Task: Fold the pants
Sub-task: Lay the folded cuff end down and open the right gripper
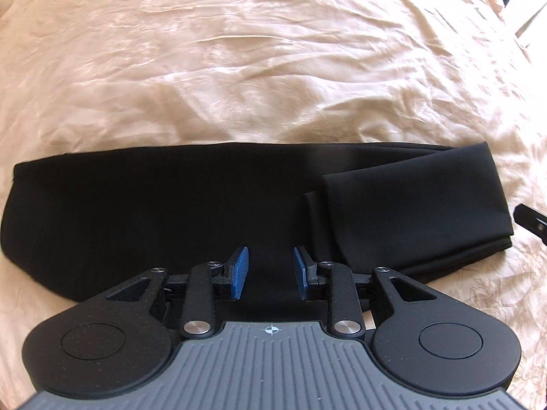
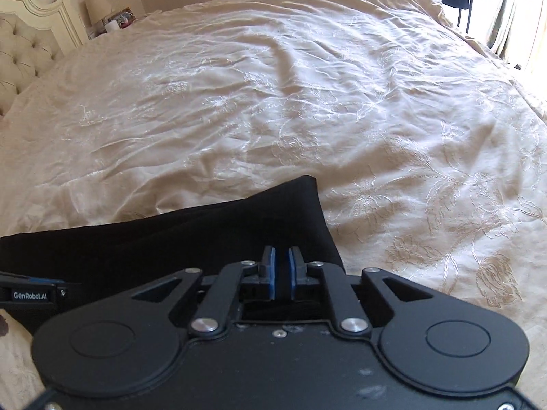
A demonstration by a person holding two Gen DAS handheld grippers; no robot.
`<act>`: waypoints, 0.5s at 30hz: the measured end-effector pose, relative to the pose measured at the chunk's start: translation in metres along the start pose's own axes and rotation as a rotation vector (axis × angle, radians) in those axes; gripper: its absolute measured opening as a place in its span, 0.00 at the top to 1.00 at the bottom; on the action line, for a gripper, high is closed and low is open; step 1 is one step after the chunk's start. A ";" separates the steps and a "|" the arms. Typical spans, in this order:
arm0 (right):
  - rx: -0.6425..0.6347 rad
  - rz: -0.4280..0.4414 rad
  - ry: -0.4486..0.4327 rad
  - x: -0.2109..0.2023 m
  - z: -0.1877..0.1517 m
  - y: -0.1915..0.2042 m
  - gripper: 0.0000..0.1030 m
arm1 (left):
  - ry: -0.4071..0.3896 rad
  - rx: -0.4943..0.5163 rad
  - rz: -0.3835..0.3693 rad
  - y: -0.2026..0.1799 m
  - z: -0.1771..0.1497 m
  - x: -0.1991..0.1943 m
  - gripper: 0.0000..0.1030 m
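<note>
Black pants (image 1: 171,212) lie along the bed's (image 1: 239,68) near edge, right end folded back. Left gripper (image 1: 270,270) fingers apart above them. Right gripper (image 2: 281,271) fingers nearly together, clamping nothing.

Only readable txt: "GenRobot.AI", white letters on the black side of the left claw (image 2: 30,294), at left edge of right wrist view, approx. mid-lower. Left wrist view: a white crosshair mark on the grey ribbed plate (image 1: 271,330), bottom centre; no words.

Plain black pants (image 1: 154,212); cream bedspread (image 2: 307,102) with embroidered flowers; blue gripper pads (image 1: 239,273).
</note>
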State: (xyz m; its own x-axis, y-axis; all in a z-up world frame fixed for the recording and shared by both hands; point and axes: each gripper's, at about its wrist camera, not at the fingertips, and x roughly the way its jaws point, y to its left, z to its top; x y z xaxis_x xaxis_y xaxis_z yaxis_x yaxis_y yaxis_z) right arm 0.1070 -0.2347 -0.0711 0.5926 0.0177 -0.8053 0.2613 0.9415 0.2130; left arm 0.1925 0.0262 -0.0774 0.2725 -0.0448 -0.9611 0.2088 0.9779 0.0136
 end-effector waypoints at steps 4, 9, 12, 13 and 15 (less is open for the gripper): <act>-0.073 0.137 -0.006 -0.025 -0.020 0.033 0.89 | 0.013 -0.101 0.067 0.037 -0.026 -0.022 0.72; -0.161 0.274 0.053 -0.035 -0.055 0.080 0.89 | 0.047 -0.202 0.121 0.075 -0.069 -0.036 0.72; -0.217 0.309 0.098 -0.033 -0.077 0.111 0.89 | 0.060 -0.232 0.120 0.096 -0.087 -0.037 0.72; -0.226 0.316 0.108 -0.032 -0.082 0.119 0.89 | 0.061 -0.235 0.118 0.103 -0.091 -0.037 0.72; -0.229 0.312 0.122 -0.028 -0.088 0.136 0.89 | 0.063 -0.229 0.114 0.117 -0.097 -0.035 0.72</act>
State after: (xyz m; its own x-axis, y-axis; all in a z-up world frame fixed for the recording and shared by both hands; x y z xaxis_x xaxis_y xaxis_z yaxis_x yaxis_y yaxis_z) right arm 0.0588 -0.0776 -0.0686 0.5184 0.3413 -0.7841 -0.1011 0.9349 0.3402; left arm 0.1163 0.1616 -0.0689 0.2218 0.0739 -0.9723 -0.0398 0.9970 0.0667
